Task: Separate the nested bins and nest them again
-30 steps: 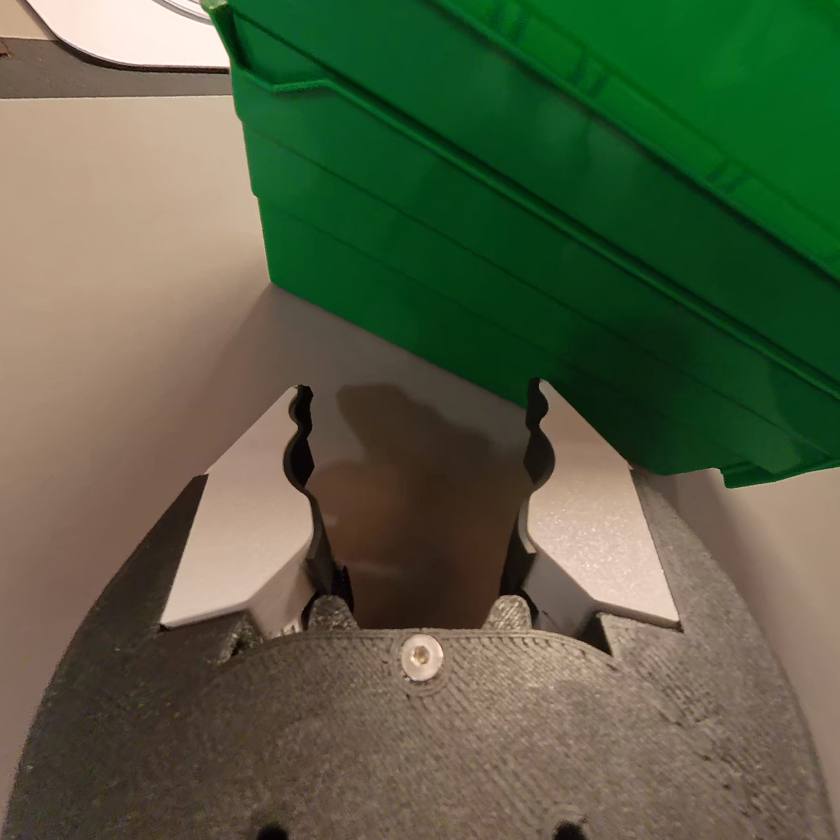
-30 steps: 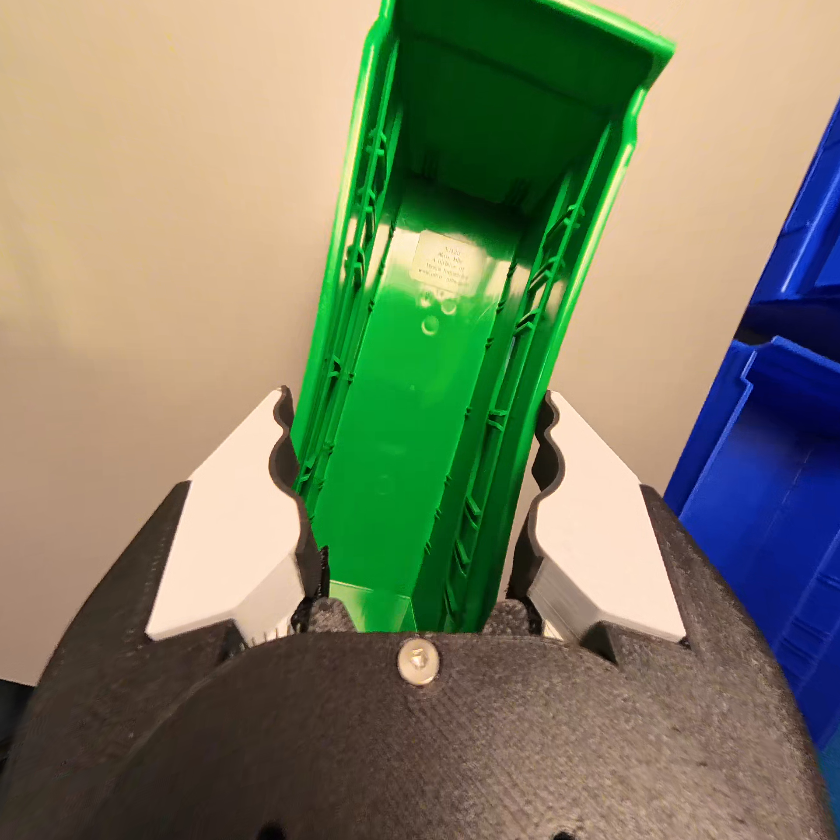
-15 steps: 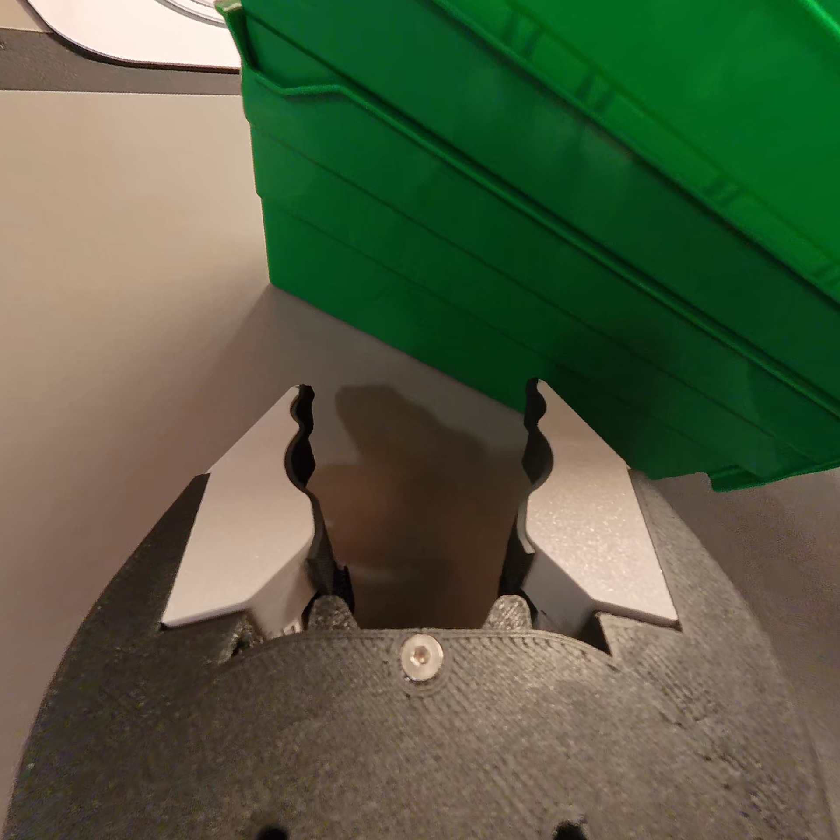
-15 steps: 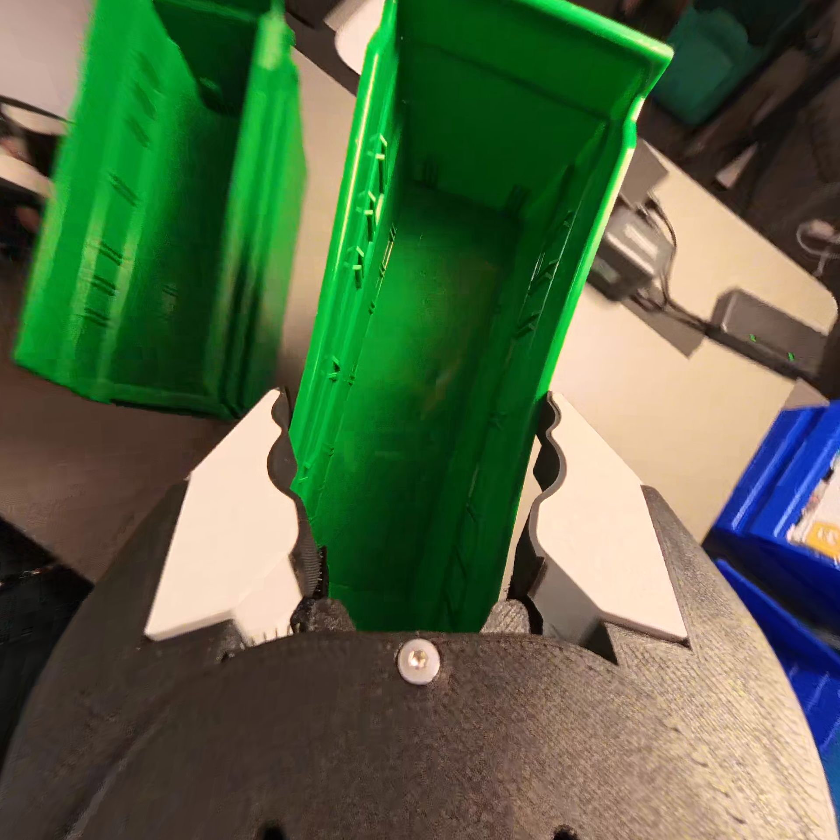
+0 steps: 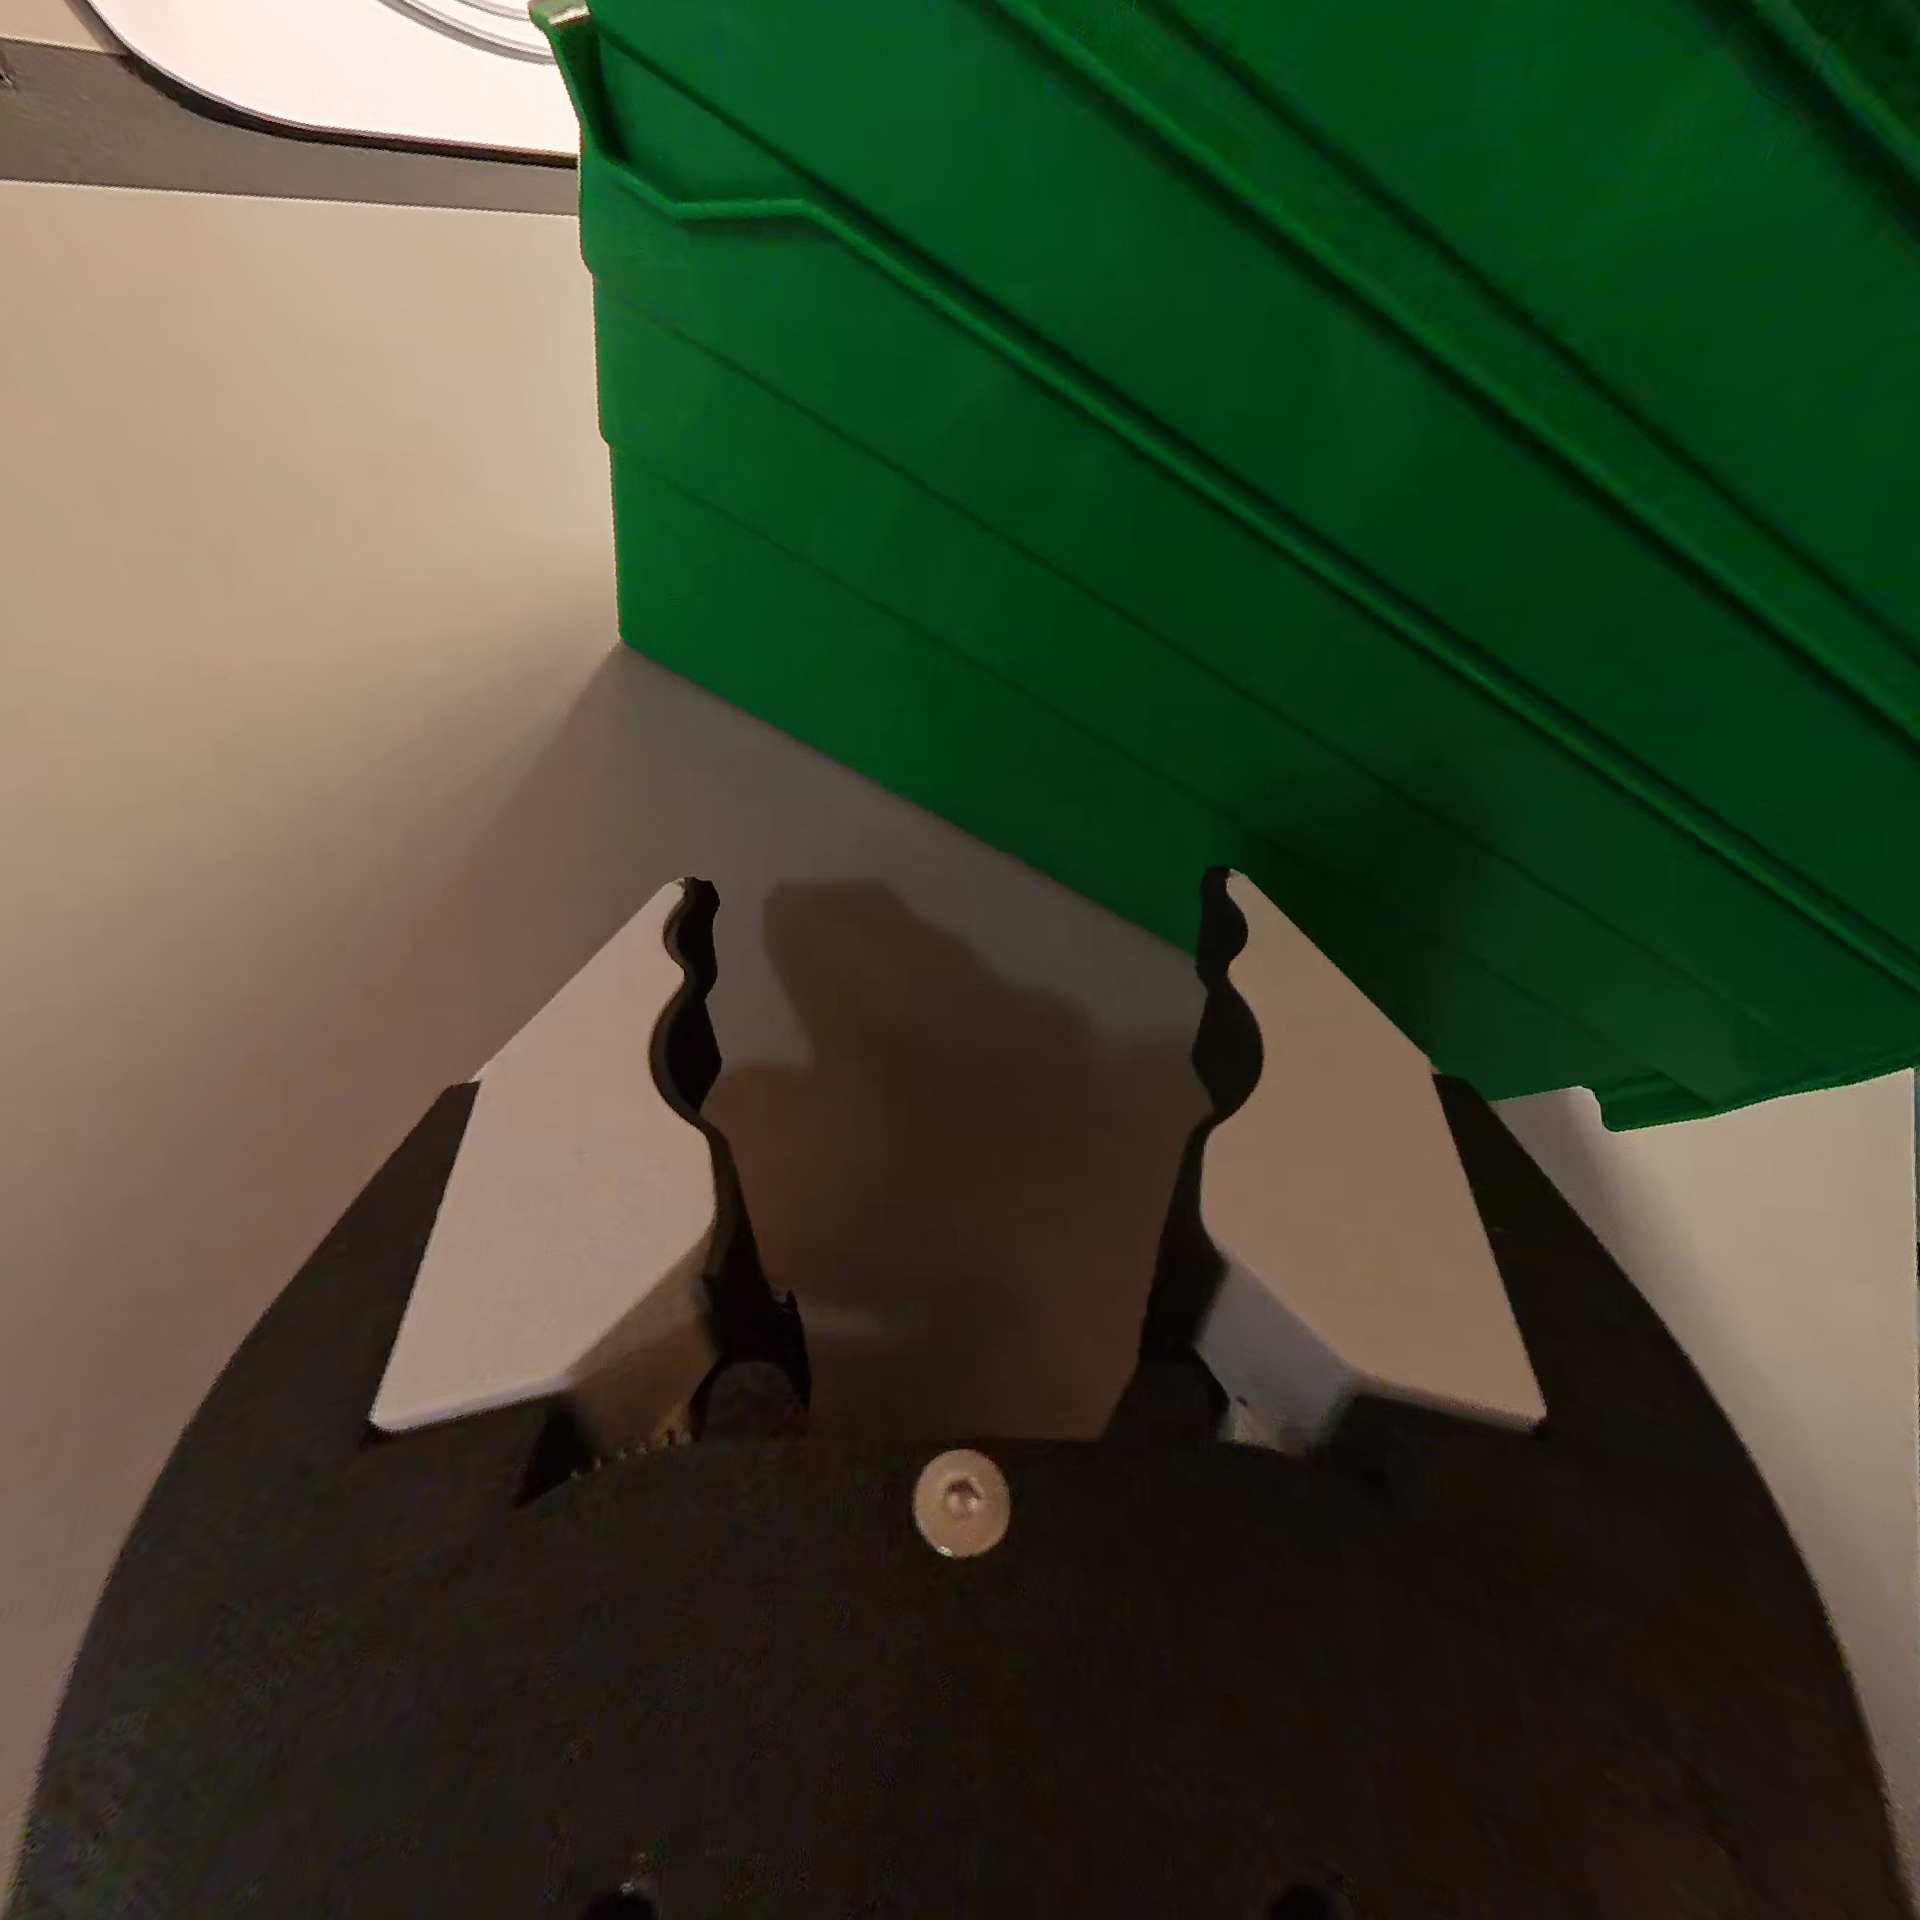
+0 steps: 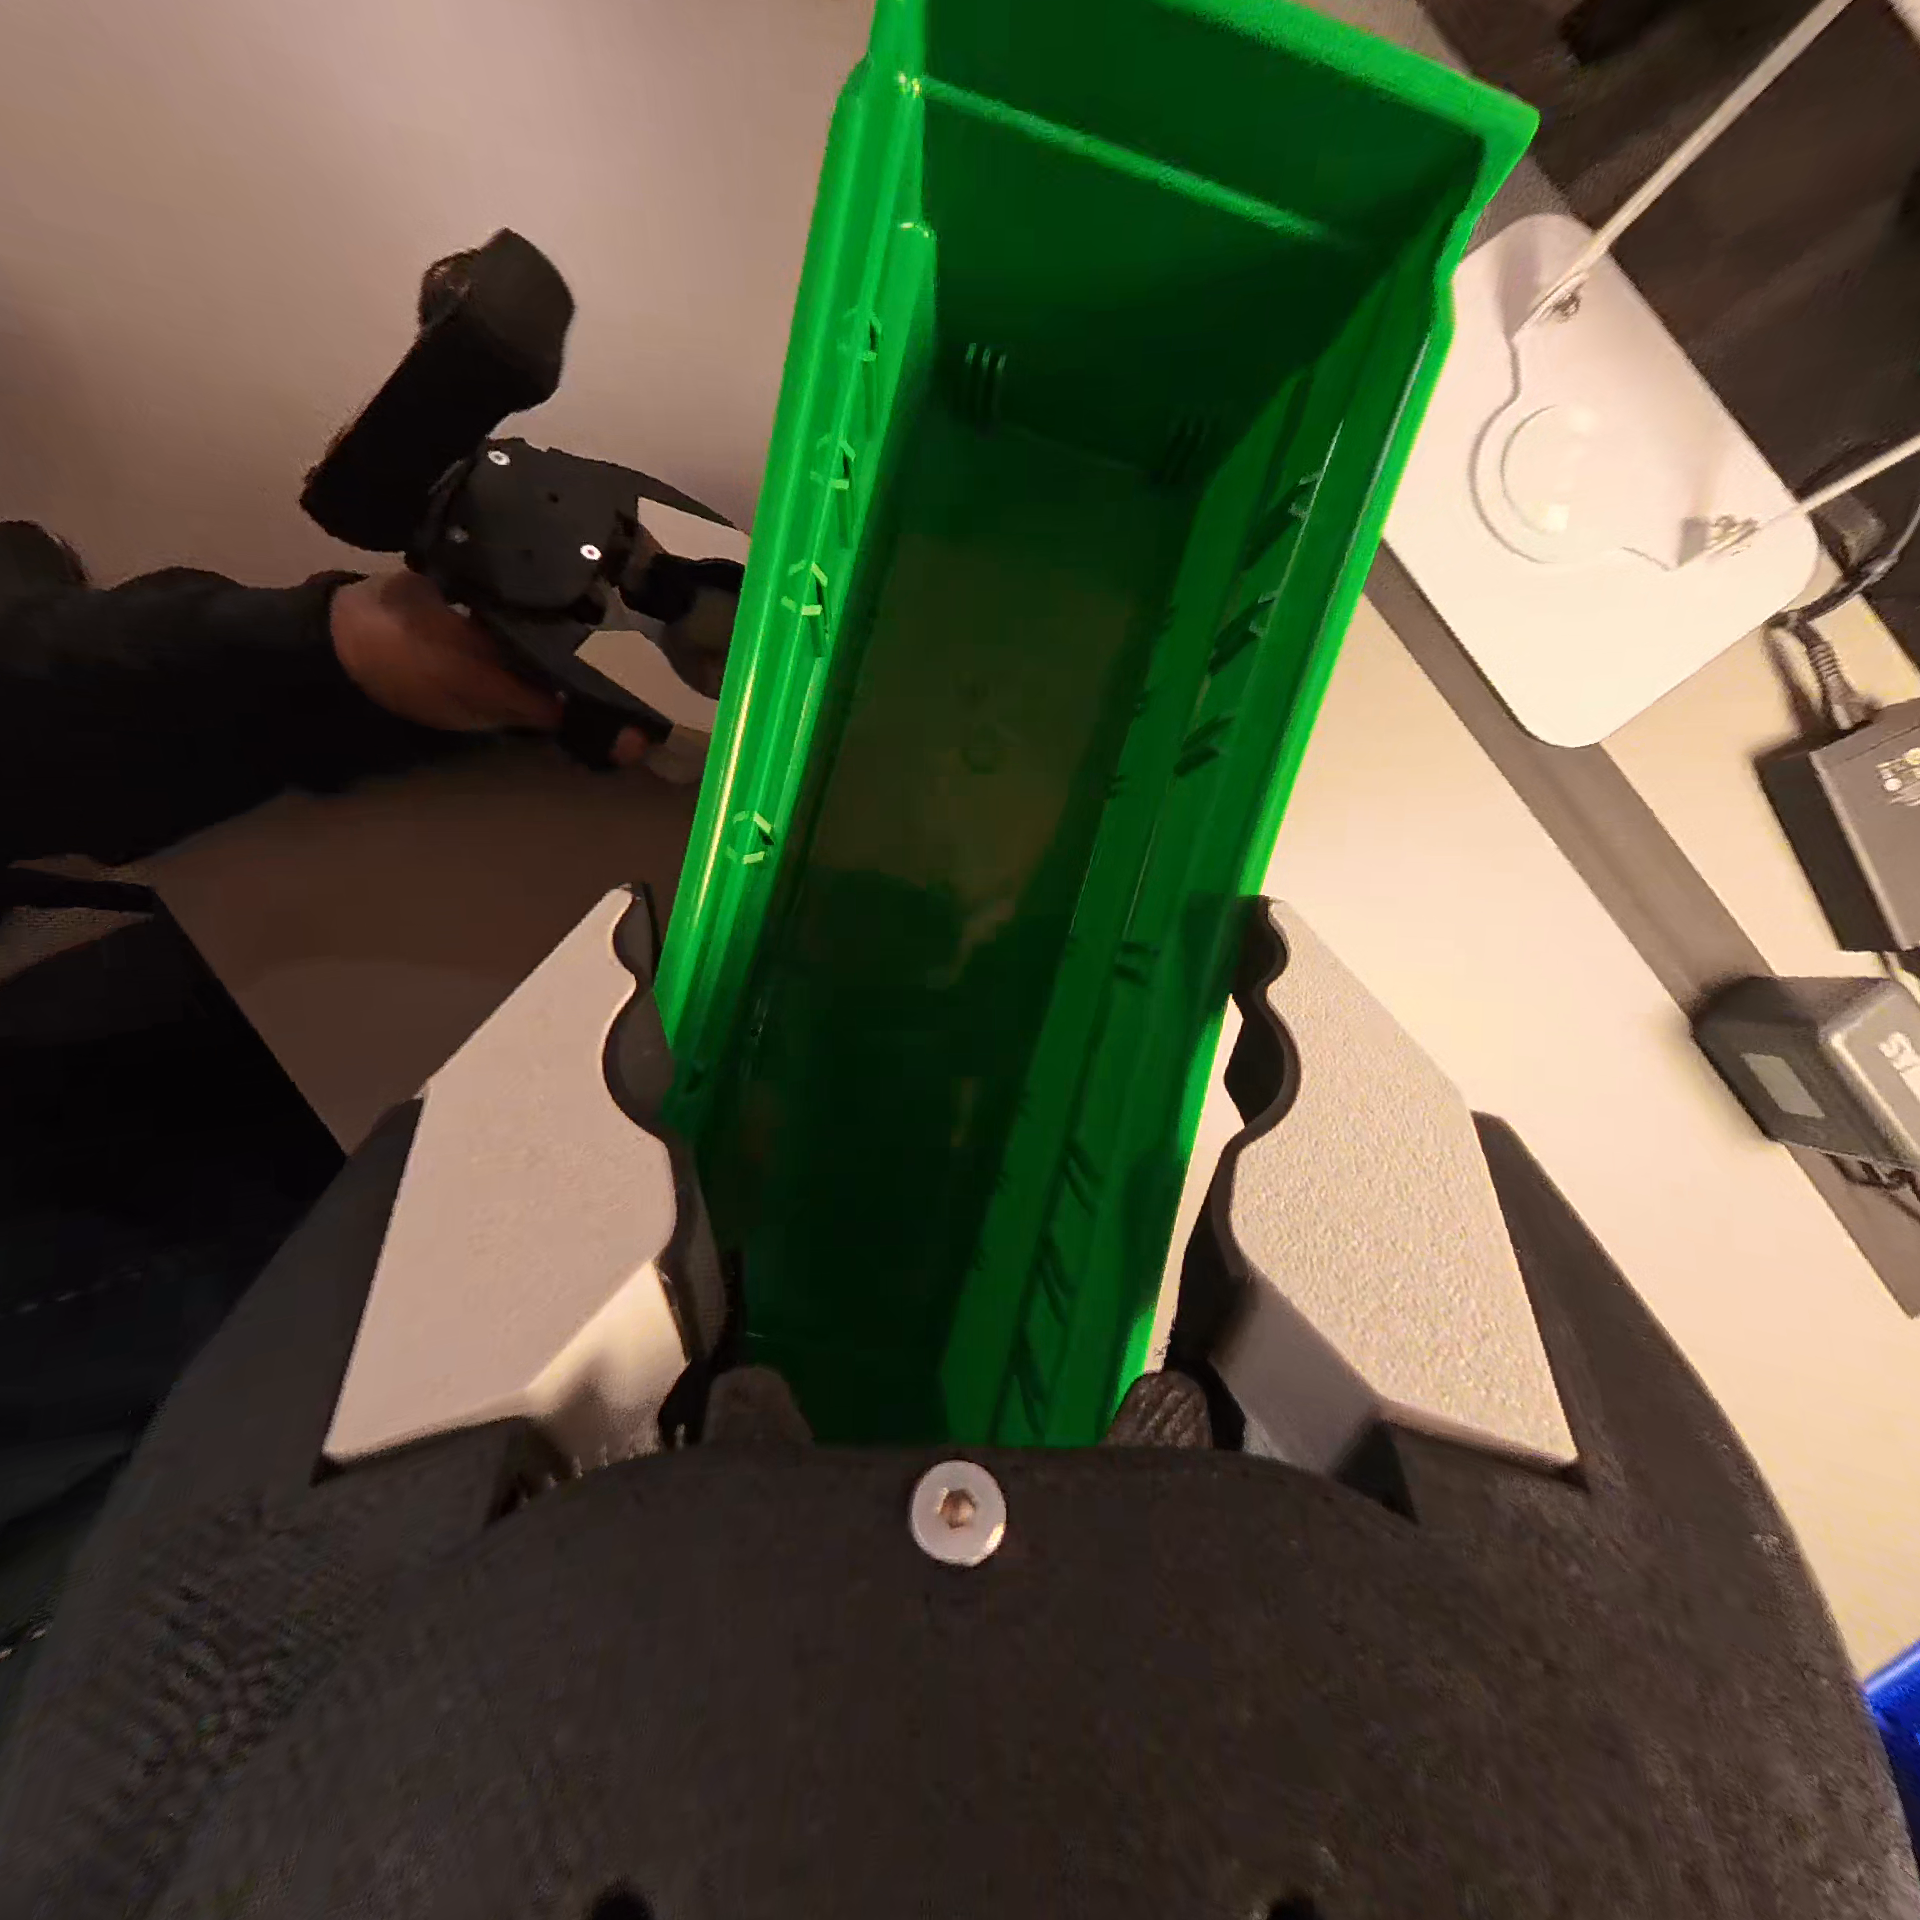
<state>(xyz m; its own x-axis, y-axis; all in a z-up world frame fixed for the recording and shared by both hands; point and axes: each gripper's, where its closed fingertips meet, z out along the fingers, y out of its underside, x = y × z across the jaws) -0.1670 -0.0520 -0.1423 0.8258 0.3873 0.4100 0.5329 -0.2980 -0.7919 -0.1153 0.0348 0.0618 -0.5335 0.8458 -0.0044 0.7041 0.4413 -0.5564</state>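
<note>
A green bin [image 5: 1039,468] stands on the beige table [image 5: 260,623] in the left wrist view, seen from the side. More green bin wall [image 5: 1610,156] shows above its rim at the top right. My left gripper [image 5: 956,883] is open and empty, low over the table, with its right fingertip [image 5: 1221,904] close to the bin's lower edge. My right gripper [image 6: 943,909] is shut on a second green bin [image 6: 1039,727], which it holds by its sides with the open top facing the camera. The left gripper [image 6: 681,675] also shows beside this bin, in a person's hand [image 6: 436,665].
A white monitor stand base [image 6: 1600,499] sits at the back right and also shows in the left wrist view [image 5: 312,83]. Black power adapters [image 6: 1818,1060] and cables lie on the table at the right. A blue bin corner [image 6: 1901,1704] is at the lower right.
My right gripper has swung with the green bin in its grasp. The other bin, beside it half a second ago, is now out of its view and the left gripper appears. The left gripper barely moved.
</note>
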